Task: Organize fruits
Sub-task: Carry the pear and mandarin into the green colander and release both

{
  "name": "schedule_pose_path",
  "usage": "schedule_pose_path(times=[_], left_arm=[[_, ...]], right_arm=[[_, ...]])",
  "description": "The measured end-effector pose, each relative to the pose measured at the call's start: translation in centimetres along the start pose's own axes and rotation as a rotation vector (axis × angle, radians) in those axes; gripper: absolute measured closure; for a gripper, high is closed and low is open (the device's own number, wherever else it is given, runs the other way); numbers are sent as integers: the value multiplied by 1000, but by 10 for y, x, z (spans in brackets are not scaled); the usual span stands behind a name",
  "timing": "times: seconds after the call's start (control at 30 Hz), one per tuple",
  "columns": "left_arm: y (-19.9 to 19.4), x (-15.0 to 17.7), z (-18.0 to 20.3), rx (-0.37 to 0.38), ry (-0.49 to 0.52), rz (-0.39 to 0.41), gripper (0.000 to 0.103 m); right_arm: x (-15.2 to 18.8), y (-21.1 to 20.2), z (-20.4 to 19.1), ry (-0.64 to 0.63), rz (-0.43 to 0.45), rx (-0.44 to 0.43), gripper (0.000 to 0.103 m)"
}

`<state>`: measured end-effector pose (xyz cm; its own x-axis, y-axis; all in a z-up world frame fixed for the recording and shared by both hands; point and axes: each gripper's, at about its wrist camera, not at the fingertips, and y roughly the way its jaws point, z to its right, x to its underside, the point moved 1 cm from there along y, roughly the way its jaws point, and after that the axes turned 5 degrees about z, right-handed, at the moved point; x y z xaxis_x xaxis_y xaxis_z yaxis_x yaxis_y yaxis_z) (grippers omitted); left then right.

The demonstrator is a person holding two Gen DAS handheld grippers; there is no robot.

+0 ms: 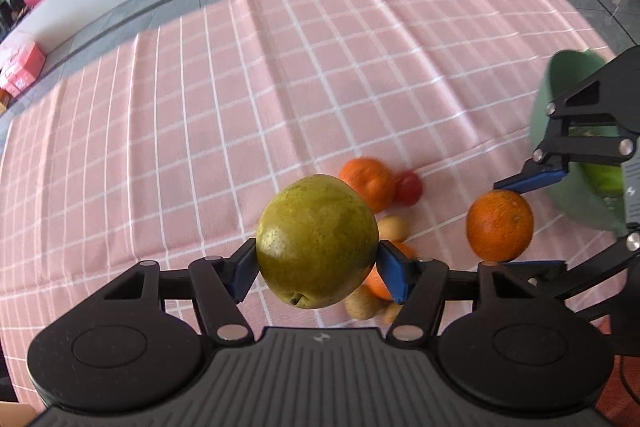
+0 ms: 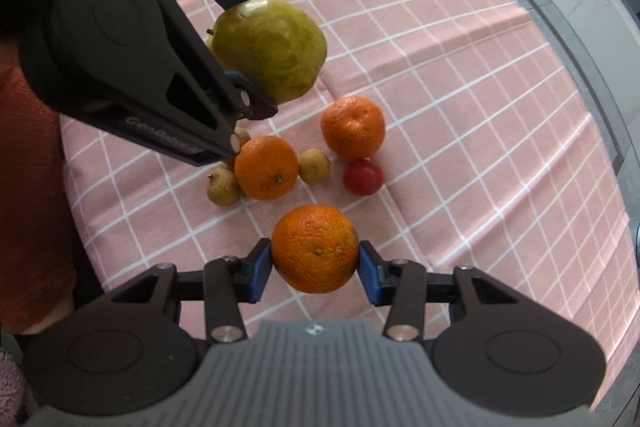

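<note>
My left gripper [image 1: 316,267] is shut on a large green pear [image 1: 317,241], held above the pink checked cloth [image 1: 280,75]; the same pear [image 2: 269,49] shows at the upper left of the right wrist view. My right gripper [image 2: 315,267] is shut on an orange [image 2: 315,249], also lifted off the cloth; this orange [image 1: 500,225] appears at the right of the left wrist view. On the cloth below lie two more oranges [image 2: 266,167] [image 2: 353,127], a small red fruit [image 2: 363,177] and small tan fruits [image 2: 315,166] [image 2: 223,187].
A green bowl [image 1: 560,115] with something green inside sits at the right edge of the left wrist view, partly behind the right gripper's arm. The cloth [image 2: 460,87] stretches away beyond the fruit. A person's orange sleeve [image 2: 28,187] is at the left.
</note>
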<state>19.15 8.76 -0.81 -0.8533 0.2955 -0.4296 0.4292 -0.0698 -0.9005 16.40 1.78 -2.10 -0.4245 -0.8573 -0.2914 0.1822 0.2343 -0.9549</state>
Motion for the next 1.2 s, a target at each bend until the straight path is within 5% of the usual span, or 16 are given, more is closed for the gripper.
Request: schedule_pose_path(times=[0.23, 0.57, 0.97, 1.2], left_arm=[[-41, -25, 29, 55, 46, 53, 31], [-70, -62, 87, 166, 119, 134, 31], [-30, -85, 176, 324, 236, 106, 31], [16, -89, 195, 377, 259, 58, 31]], right_arm=[[17, -48, 9, 32, 57, -3, 61], [69, -97, 47, 106, 60, 99, 61], [147, -78, 89, 202, -41, 163, 60], [173, -52, 108, 253, -47, 145, 60]])
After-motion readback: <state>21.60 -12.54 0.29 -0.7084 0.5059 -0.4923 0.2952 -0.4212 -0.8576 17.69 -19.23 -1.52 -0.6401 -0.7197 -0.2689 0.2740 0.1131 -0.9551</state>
